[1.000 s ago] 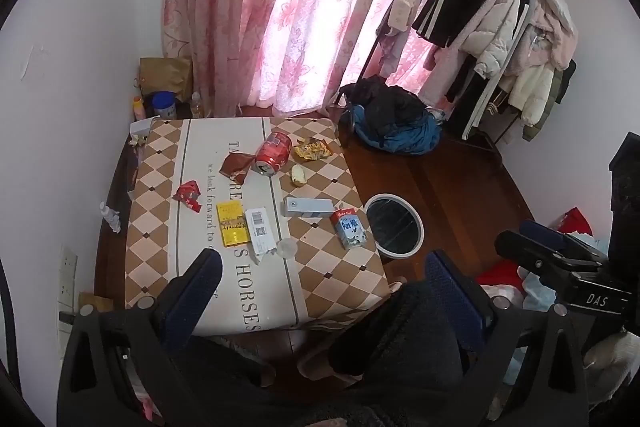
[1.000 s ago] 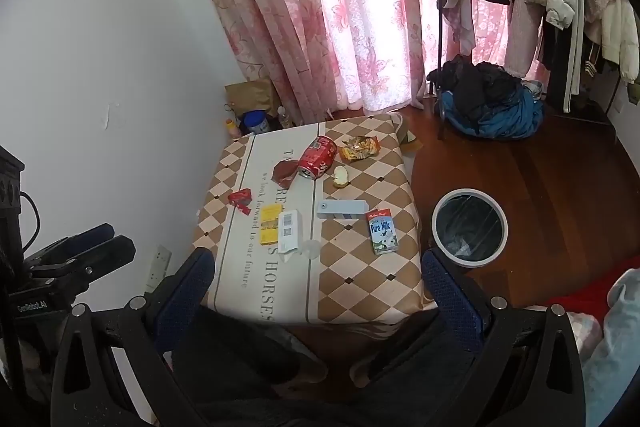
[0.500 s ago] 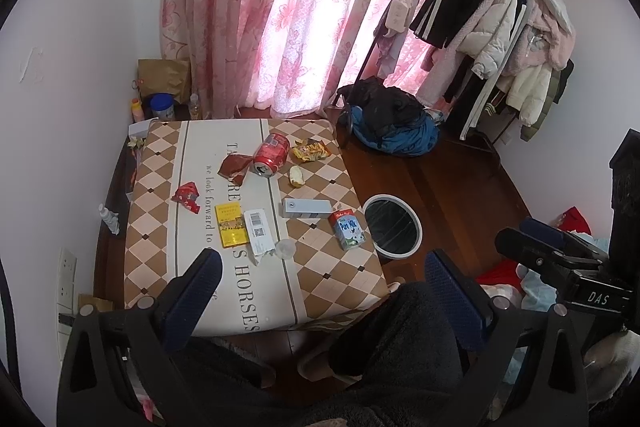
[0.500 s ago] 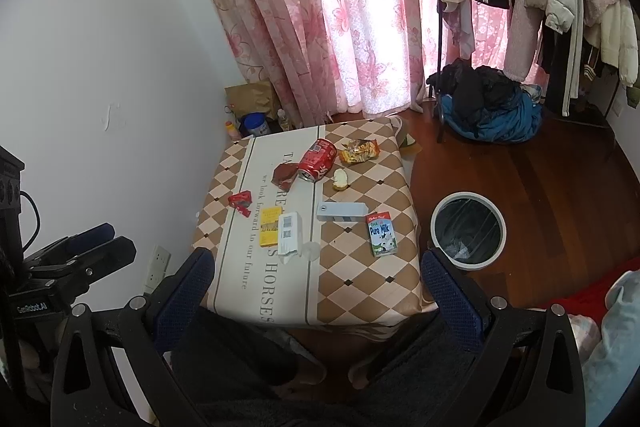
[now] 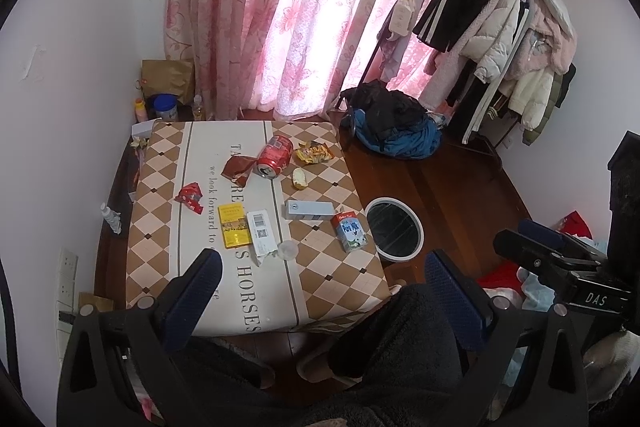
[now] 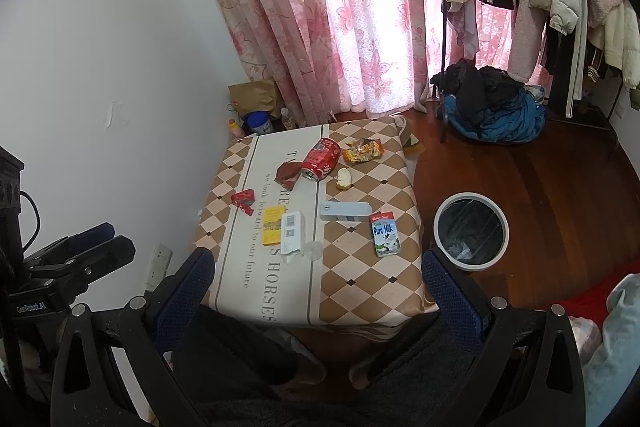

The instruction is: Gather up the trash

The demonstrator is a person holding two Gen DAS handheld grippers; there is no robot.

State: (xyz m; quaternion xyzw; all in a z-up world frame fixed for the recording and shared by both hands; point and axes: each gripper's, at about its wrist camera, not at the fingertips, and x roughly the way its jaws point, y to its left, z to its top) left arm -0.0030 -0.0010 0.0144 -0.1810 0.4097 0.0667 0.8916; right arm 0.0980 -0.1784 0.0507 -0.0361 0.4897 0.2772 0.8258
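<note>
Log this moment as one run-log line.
phase: pre-grasp | left gripper: open, empty | right gripper: open, empty | trash on table: untouched | bin: beside table

Daylight glows through pink floral curtains between white walls, above a dark wooden floor where a low desk with a checkered brown-and-cream cloth stands near a clothes rack hung with coats and a heap of dark and blue clothing.
</note>
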